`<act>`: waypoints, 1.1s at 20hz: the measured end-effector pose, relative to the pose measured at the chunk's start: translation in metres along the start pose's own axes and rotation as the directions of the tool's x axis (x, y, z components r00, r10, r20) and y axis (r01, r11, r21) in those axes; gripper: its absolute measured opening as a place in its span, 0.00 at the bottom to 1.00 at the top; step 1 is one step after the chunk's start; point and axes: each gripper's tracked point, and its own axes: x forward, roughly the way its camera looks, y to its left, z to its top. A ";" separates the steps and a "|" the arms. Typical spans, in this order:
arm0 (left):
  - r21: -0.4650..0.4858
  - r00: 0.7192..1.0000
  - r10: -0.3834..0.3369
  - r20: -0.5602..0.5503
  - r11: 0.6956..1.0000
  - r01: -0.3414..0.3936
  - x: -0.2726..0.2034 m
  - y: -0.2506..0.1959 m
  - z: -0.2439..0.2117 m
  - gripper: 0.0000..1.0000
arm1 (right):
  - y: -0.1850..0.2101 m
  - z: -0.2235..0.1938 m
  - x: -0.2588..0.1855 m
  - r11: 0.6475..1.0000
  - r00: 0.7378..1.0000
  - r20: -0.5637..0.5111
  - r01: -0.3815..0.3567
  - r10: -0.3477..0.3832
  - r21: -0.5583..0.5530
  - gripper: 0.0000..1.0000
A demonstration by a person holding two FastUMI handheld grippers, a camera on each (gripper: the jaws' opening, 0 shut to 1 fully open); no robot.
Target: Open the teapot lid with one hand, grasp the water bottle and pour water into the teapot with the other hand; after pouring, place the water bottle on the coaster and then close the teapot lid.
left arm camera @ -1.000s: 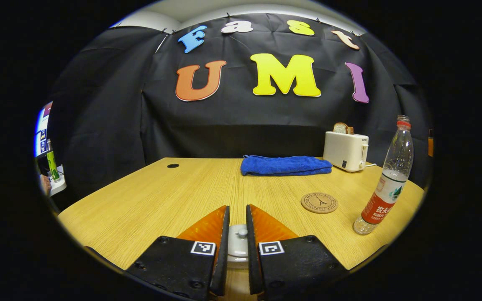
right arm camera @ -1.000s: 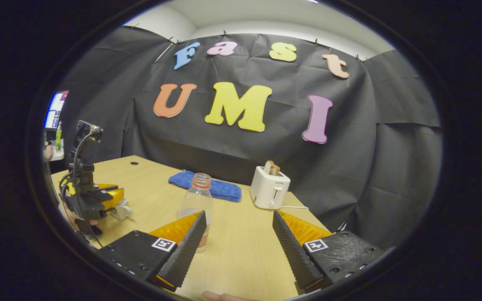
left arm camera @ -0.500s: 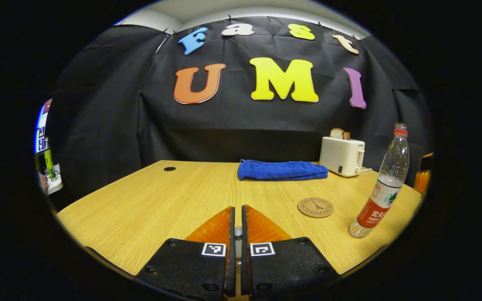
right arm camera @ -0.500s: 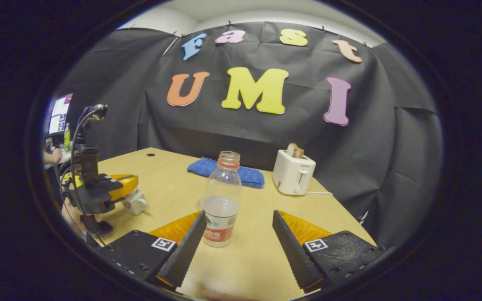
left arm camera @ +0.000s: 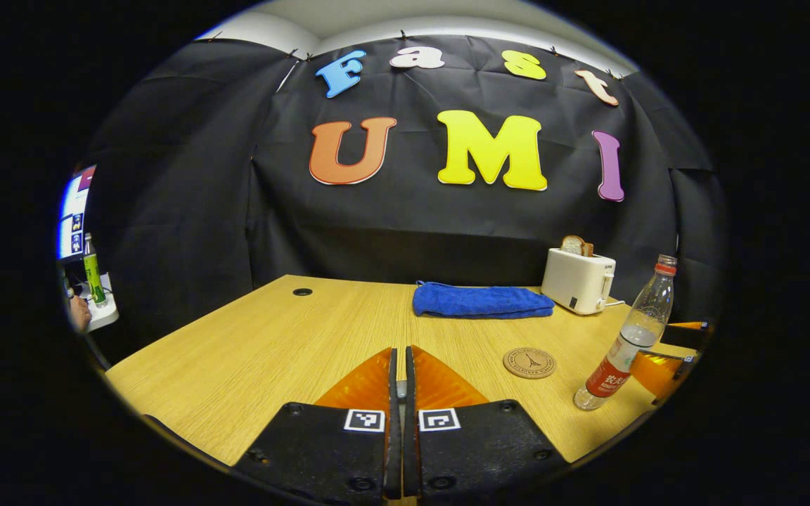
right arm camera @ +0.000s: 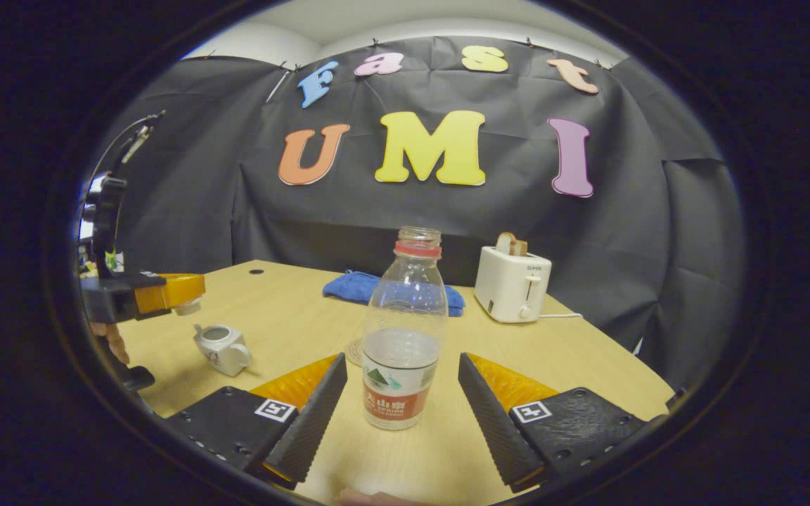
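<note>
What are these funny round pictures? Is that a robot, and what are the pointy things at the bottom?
It isn't a robot by itself. A person holds two pinching tools called grippers, one per hand, and a camera rides on each. The pointy things are each gripper's two fingers.

In the left gripper view, the left gripper is pinched shut; a sliver of something pale sits between its fingers. The right gripper view shows that same gripper lifted, holding the small lid above the white teapot, whose top is open.

In the right gripper view, the right gripper is open, a finger on each side of the water bottle, not squeezing yet.

On the wooden table are also a round coaster, a blue towel and a toaster.
</note>
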 end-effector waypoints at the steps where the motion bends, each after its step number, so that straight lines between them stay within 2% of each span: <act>1: 0.000 1.000 -0.003 -0.002 1.000 0.003 -0.003 0.000 0.004 0.03 | 0.001 0.002 0.003 1.000 1.000 0.017 0.006 -0.006 0.017 0.96; 4: 0.001 0.999 -0.023 -0.034 1.000 0.023 -0.013 0.002 0.005 0.03 | 0.003 0.009 0.013 0.997 0.998 0.056 0.016 -0.020 0.076 0.98; 5: 0.010 0.999 -0.022 -0.038 1.000 0.022 -0.016 0.004 0.007 0.03 | 0.001 0.009 0.017 0.995 0.998 0.057 0.031 -0.036 0.093 0.95; 8: -0.006 0.999 -0.028 -0.034 1.000 0.028 -0.022 0.008 0.017 0.03 | 0.007 0.006 0.029 0.993 0.999 0.033 0.008 -0.012 0.116 0.98; 10: -0.019 0.998 -0.049 -0.036 0.999 0.048 -0.029 0.009 0.019 0.03 | 0.001 0.002 0.036 0.993 1.000 0.011 0.027 -0.029 0.119 0.96; 12: -0.020 0.999 -0.041 -0.032 0.999 0.040 -0.032 0.016 0.023 0.03 | -0.001 0.002 0.039 0.992 0.999 0.007 0.037 -0.038 0.117 0.95; 14: -0.006 0.999 -0.041 -0.032 0.999 0.041 -0.034 0.018 0.025 0.03 | 0.002 0.005 0.040 0.994 0.999 0.017 0.034 -0.036 0.106 0.90; 15: 0.002 0.998 -0.043 -0.037 0.999 0.044 -0.035 0.019 0.024 0.03 | 0.003 0.006 0.039 0.994 0.999 0.019 0.037 -0.039 0.104 0.81; 16: 0.007 0.998 -0.045 -0.043 0.999 0.046 -0.037 0.019 0.024 0.03 | 0.004 0.006 0.038 0.994 0.999 0.019 0.041 -0.043 0.099 0.77; 22: 0.021 0.997 -0.061 -0.042 0.998 0.062 -0.045 0.030 0.029 0.03 | 0.008 0.013 0.033 0.995 0.995 0.000 0.097 -0.097 0.014 0.75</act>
